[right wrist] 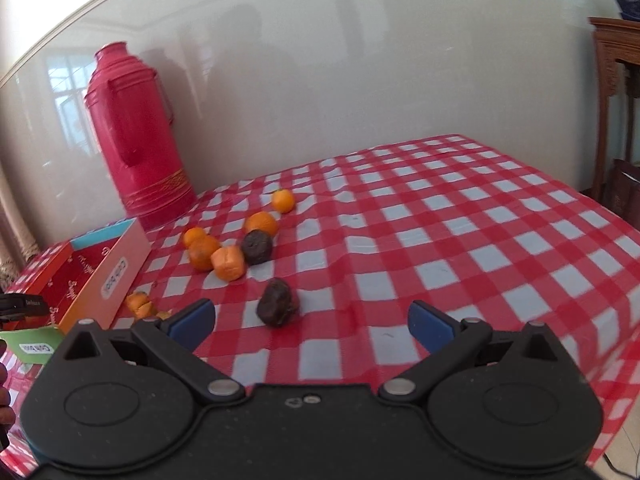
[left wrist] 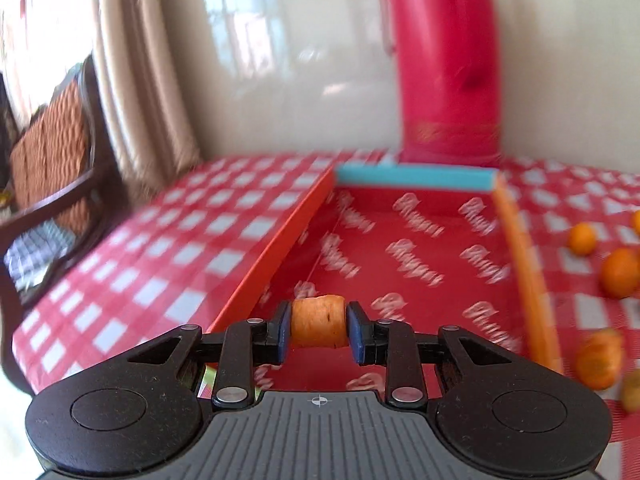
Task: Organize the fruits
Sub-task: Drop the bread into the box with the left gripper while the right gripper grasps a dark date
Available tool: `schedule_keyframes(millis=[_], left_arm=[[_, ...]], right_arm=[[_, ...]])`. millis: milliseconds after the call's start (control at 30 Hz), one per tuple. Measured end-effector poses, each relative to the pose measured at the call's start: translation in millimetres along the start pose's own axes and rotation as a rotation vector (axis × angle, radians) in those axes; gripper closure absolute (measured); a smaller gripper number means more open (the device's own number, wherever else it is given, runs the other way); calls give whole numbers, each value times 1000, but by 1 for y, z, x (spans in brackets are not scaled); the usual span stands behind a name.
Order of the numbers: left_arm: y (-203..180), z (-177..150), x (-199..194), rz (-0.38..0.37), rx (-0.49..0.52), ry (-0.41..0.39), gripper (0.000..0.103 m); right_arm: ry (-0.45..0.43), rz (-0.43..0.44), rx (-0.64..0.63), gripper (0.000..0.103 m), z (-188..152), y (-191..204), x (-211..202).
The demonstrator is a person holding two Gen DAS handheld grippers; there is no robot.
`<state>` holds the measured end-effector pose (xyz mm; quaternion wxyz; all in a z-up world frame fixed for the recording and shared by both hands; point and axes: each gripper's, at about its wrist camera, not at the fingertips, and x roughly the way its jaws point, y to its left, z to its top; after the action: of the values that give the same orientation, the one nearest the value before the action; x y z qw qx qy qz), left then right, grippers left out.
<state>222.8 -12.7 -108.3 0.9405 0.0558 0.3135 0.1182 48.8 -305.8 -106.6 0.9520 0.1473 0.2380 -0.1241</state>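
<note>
left tool (left wrist: 319,328): clamped on orange fruit piece (left wrist: 318,321), red box (left wrist: 400,240) ahead | right tool (right wrist: 312,326): jaws apart, dark fruit (right wrist: 278,307) just ahead

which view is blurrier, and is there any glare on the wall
Left wrist view: heavy motion smear on the tablecloth, box and flask; only the left gripper and its orange piece stay sharp. Right wrist view: mostly crisp, edges bowed by the fisheye. In both, the glossy wall mirrors a window.
</note>
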Motion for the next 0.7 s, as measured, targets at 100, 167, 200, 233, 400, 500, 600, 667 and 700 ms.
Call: schedule_keyframes(millis=[100, 167, 200, 233, 400, 500, 600, 667, 700], left_arm=[[6, -2, 4, 15, -29, 27, 71], [9, 0, 3, 3, -50, 28, 54], [11, 0, 1, -18, -64, 25, 45], [10, -1, -4, -31, -77, 20, 38], [15, 0, -31, -40, -100, -79, 8], [28, 0, -52, -19, -134, -170, 0], [44, 1, -62, 0, -154, -197, 0], [55, 0, -62, 37, -166, -192, 0], [61, 0, -62, 58, -172, -188, 0]], right_arm=[[5, 26, -22, 6, 9, 8, 17], [5, 31, -44, 6, 14, 13, 26], [0, 39, -58, 6, 16, 16, 31], [-4, 49, -73, 6, 17, 19, 35], [14, 39, -162, 21, 16, 31, 51], [58, 38, -164, 38, 13, 34, 63], [78, 24, -149, 43, 11, 34, 71], [94, 11, -153, 59, 9, 35, 76], [109, 10, -148, 65, 8, 34, 79]])
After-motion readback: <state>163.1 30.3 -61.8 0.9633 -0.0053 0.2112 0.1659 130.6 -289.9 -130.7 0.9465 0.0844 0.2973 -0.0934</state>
